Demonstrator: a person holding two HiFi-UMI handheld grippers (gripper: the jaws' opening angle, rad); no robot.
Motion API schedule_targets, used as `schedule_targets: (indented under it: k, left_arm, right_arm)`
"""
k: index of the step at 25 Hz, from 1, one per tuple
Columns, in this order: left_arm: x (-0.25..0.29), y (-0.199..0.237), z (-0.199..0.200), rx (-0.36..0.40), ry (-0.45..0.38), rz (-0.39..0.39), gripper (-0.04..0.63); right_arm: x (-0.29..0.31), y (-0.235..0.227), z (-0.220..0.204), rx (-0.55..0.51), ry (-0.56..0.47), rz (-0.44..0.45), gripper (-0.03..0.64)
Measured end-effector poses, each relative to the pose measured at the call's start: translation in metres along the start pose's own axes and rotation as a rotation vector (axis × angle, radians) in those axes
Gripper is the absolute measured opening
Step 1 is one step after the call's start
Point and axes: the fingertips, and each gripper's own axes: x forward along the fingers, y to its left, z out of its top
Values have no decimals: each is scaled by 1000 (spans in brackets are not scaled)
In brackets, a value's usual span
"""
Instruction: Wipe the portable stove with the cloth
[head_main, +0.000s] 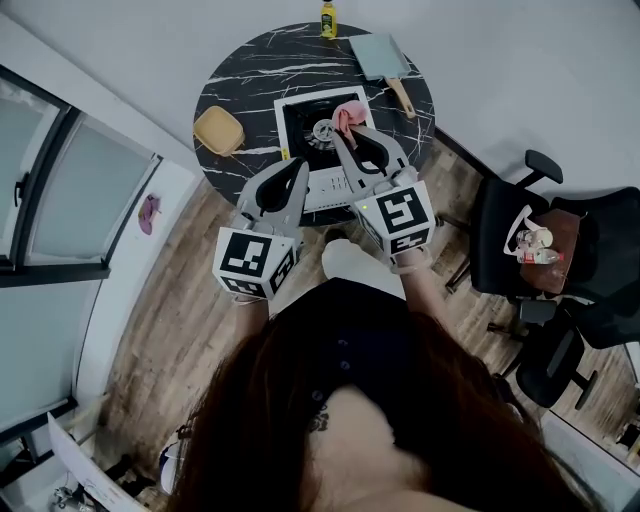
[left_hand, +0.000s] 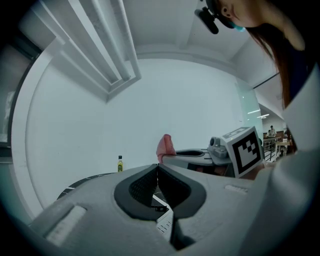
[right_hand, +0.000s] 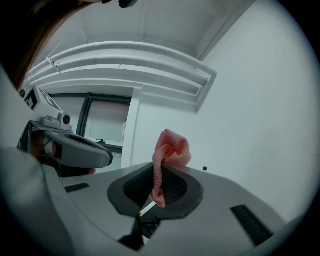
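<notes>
A white portable stove (head_main: 300, 110) with a black top stands in the middle of the round black marble table (head_main: 240, 75). My right gripper (head_main: 342, 133) hangs above the burner, shut on a bunched pink cloth (head_main: 349, 115). In the right gripper view the cloth (right_hand: 171, 149) sticks up past the pinched jaws of the right gripper (right_hand: 159, 169), with one end hanging down between them. My left gripper (head_main: 301, 163) hovers over the stove's front left corner, shut with nothing in it. In the left gripper view its tips (left_hand: 158, 166) meet, and the cloth (left_hand: 166, 146) shows beyond them.
A yellow sponge-like pad (head_main: 219, 130) lies left of the stove. A grey board with a wooden handle (head_main: 382, 58) lies at the back right, and a small yellow bottle (head_main: 328, 18) stands at the far edge. Black office chairs (head_main: 520, 235) stand on the wooden floor to the right.
</notes>
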Motion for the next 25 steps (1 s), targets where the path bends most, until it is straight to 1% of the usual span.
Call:
schedule_targets:
  k: [12, 19, 25]
  left_arm:
    - [39, 24, -1, -8, 17, 33, 12]
    - [54, 42, -2, -19, 22, 66, 12]
    - [63, 54, -6, -41, 28, 86, 12]
  right_arm:
    - [41, -31, -12, -25, 34, 84, 23]
    - [70, -45, -24, -72, 83, 150, 23]
    - [95, -56, -37, -162, 133, 219, 25]
